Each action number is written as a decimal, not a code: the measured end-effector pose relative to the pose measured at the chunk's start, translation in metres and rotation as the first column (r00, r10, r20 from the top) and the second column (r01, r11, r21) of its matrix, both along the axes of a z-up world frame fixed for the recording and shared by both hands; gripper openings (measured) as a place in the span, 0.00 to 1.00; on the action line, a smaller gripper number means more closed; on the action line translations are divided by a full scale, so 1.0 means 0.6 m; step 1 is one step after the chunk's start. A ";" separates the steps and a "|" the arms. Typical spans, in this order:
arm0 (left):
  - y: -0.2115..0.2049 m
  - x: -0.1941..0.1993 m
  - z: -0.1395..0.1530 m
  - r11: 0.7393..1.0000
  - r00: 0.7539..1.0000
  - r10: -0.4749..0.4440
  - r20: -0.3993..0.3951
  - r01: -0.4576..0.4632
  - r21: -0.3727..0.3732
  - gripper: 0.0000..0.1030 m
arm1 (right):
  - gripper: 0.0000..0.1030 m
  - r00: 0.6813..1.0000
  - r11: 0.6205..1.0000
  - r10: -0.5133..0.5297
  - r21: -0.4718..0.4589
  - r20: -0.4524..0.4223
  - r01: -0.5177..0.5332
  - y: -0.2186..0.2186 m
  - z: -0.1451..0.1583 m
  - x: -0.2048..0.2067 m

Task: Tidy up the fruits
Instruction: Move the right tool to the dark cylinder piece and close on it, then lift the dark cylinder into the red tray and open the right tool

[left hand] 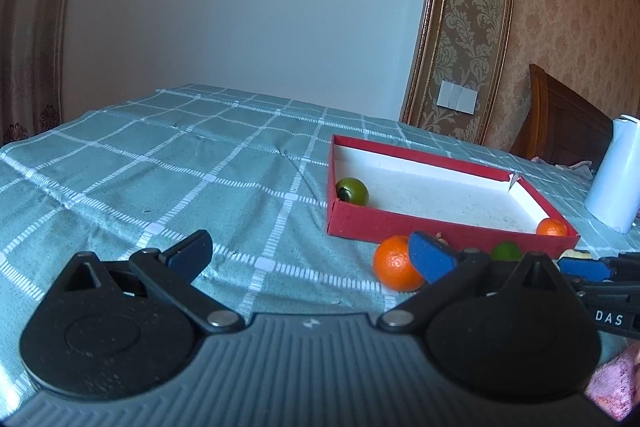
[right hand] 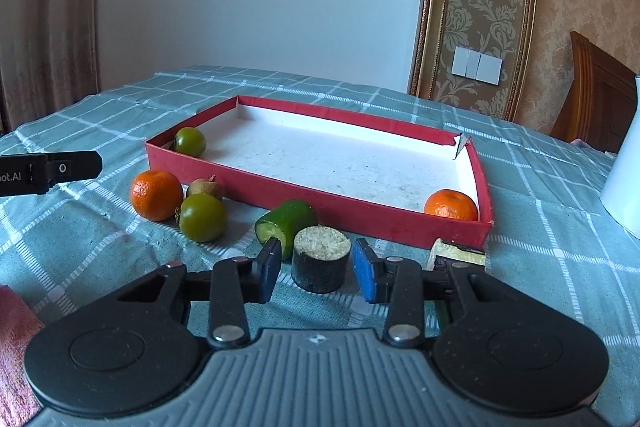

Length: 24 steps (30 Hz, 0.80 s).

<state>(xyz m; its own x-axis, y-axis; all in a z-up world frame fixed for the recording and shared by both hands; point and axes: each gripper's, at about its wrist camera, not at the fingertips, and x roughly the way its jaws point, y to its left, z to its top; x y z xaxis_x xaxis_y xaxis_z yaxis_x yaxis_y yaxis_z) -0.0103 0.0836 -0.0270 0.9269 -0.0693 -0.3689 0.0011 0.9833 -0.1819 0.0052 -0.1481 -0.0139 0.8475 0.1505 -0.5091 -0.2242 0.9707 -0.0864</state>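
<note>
Right gripper point(right hand: 316, 269) spread, straddling dark cylinder point(right hand: 321, 259).
Left gripper point(left hand: 310, 253) spread, empty; tray point(right hand: 320, 205) awaits fruit.

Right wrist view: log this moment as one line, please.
right tool: open, straddling dark cylinder piece | left tool: open, empty | red tray: holds one orange, one green fruit

Both grippers point(left hand: 310, 251) point(right hand: 316, 269) prob. open.
</note>
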 end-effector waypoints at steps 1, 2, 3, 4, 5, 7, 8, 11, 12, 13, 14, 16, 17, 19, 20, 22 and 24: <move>0.002 0.001 0.000 1.000 1.000 0.000 -0.005 0.000 -0.007 1.00 | 0.38 1.000 1.000 -0.004 -0.002 -0.009 0.004 0.000 -0.001 0.004; 0.003 0.001 0.000 1.000 1.000 0.002 -0.006 -0.002 -0.014 1.00 | 0.38 1.000 1.000 -0.005 -0.001 -0.017 0.005 -0.001 -0.002 0.007; 0.004 0.002 -0.001 1.000 1.000 0.003 -0.008 -0.003 -0.019 1.00 | 0.38 1.000 1.000 -0.004 0.002 -0.027 0.004 -0.001 -0.003 0.011; 0.005 0.003 -0.001 1.000 1.000 0.002 -0.010 -0.002 -0.023 1.00 | 0.38 0.999 1.000 -0.005 0.005 -0.038 0.006 -0.002 -0.005 0.014; 0.006 0.004 -0.001 1.000 1.000 0.001 -0.013 -0.002 -0.026 1.00 | 0.38 0.999 1.000 -0.004 0.011 -0.047 0.005 -0.004 -0.006 0.018; 0.007 0.005 -0.001 0.999 1.000 0.000 -0.016 0.000 -0.032 1.00 | 0.38 0.999 1.000 -0.001 0.028 -0.054 0.003 -0.007 -0.006 0.020; 0.008 0.005 -0.001 0.999 1.000 -0.001 -0.019 0.000 -0.034 1.00 | 0.36 0.998 0.999 0.001 0.036 -0.055 0.001 -0.009 -0.005 0.020; 0.011 0.009 -0.002 0.999 0.999 0.001 -0.033 -0.003 -0.045 1.00 | 0.31 0.998 0.999 0.003 0.045 -0.056 0.000 -0.010 -0.005 0.021; 0.012 0.010 -0.003 0.999 0.999 0.003 -0.038 -0.005 -0.048 1.00 | 0.31 0.998 0.999 0.002 0.045 -0.056 0.001 -0.010 -0.005 0.021; 0.011 0.009 -0.003 0.999 0.999 0.005 -0.040 -0.007 -0.050 1.00 | 0.31 0.998 0.999 0.000 0.049 -0.059 0.003 -0.011 -0.005 0.021; 0.012 0.010 -0.004 0.999 0.999 0.007 -0.042 -0.009 -0.051 1.00 | 0.31 0.998 0.999 -0.002 0.049 -0.059 0.005 -0.010 -0.005 0.021; 0.011 0.011 -0.003 0.999 0.999 0.008 -0.043 -0.010 -0.048 1.00 | 0.31 0.998 0.999 -0.002 0.047 -0.058 0.005 -0.009 -0.005 0.021; 0.010 0.010 -0.003 0.999 0.999 0.008 -0.043 -0.010 -0.045 1.00 | 0.31 0.998 0.999 -0.003 0.047 -0.056 0.006 -0.009 -0.005 0.021; 0.007 0.010 -0.004 0.999 0.999 0.008 -0.043 -0.009 -0.035 1.00 | 0.31 0.999 0.999 -0.008 0.048 -0.046 0.010 -0.010 -0.004 0.019; 0.006 0.010 -0.004 0.999 0.999 0.008 -0.043 -0.009 -0.032 1.00 | 0.31 0.999 0.999 -0.009 0.052 -0.039 0.011 -0.010 -0.003 0.018; 0.005 0.010 -0.003 1.000 0.999 0.007 -0.044 -0.008 -0.027 1.00 | 0.31 0.999 0.998 -0.014 0.056 -0.031 0.015 -0.012 -0.002 0.015; 0.005 0.010 -0.003 1.000 0.999 0.007 -0.047 -0.009 -0.025 1.00 | 0.31 1.000 0.998 -0.018 0.063 -0.020 0.019 -0.015 0.000 0.012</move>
<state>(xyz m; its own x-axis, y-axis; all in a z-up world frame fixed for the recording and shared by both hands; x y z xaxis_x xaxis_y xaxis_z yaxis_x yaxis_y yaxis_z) -0.0041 0.0863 -0.0290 0.9093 -0.0719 -0.4099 -0.0158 0.9783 -0.2065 0.0123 -0.1571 -0.0140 0.8406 0.1673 -0.5151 -0.2072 0.9781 -0.0204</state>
